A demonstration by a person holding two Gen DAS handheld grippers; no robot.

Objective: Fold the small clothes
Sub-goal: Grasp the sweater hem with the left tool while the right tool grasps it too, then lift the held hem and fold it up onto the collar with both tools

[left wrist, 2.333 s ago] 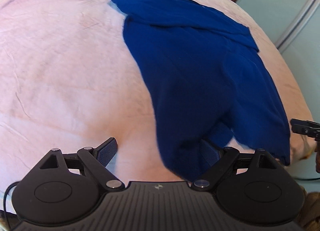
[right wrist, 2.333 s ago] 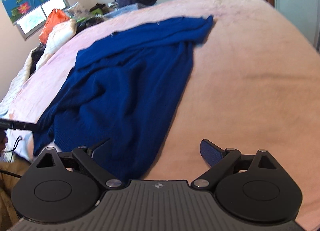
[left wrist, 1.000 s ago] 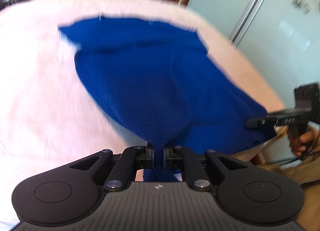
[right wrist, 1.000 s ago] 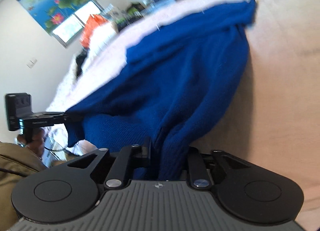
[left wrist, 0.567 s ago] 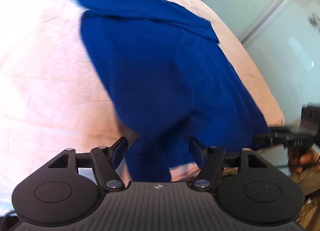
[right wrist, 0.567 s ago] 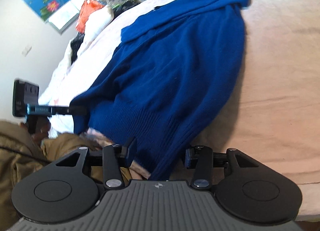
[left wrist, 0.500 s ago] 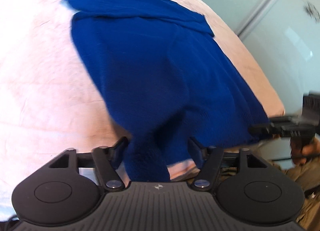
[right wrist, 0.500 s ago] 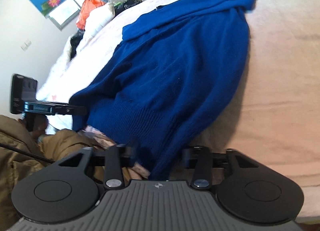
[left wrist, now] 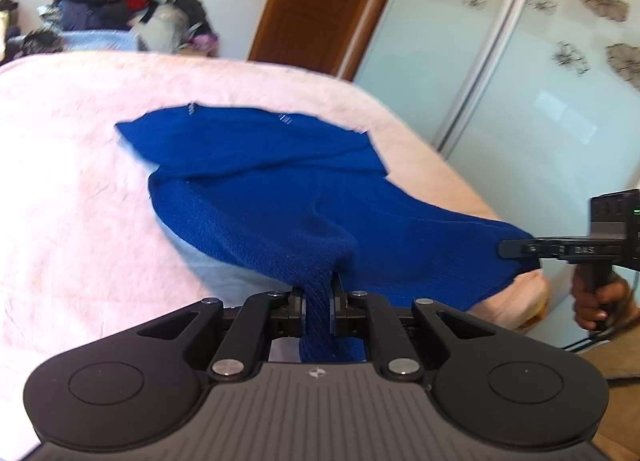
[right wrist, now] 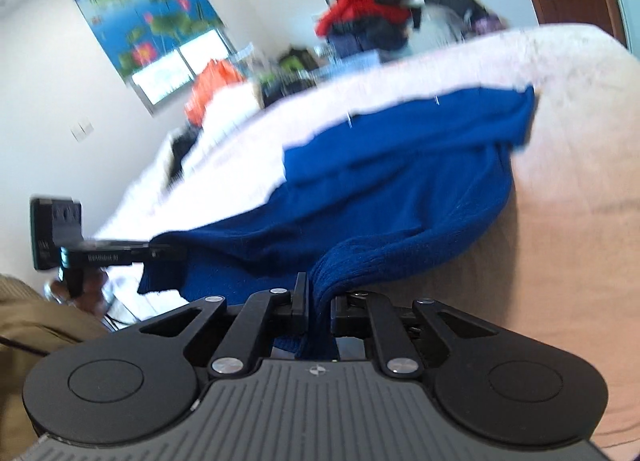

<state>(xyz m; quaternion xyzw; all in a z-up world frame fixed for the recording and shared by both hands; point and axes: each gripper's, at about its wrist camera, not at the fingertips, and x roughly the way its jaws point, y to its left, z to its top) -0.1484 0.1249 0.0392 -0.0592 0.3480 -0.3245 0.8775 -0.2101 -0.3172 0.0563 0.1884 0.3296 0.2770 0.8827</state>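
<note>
A dark blue knitted sweater (left wrist: 280, 197) lies spread on the pink bed cover (left wrist: 80, 181), its near hem lifted. My left gripper (left wrist: 319, 301) has its jaws closing, and the pads pinch a bunched corner of the ribbed hem. My right gripper (right wrist: 320, 301) is closing too, with the other hem corner of the sweater (right wrist: 400, 181) clamped between its pads. Each view shows the other gripper at the side: the right gripper (left wrist: 520, 249) holds the far hem corner, and the left gripper (right wrist: 160, 253) does likewise. The sweater's far end with folded sleeves still rests on the bed.
A heap of clothes (left wrist: 108, 17) sits beyond the bed's far end. A wooden door (left wrist: 320, 1) and frosted sliding doors (left wrist: 520, 81) stand to the right. A flower poster (right wrist: 152, 21) hangs on the left wall. A hand (left wrist: 596, 297) grips the right tool's handle.
Both grippers, open around the hem half a second ago, have clamped onto it and risen. The near hem has lifted off the bed, and both views have tilted up toward the room.
</note>
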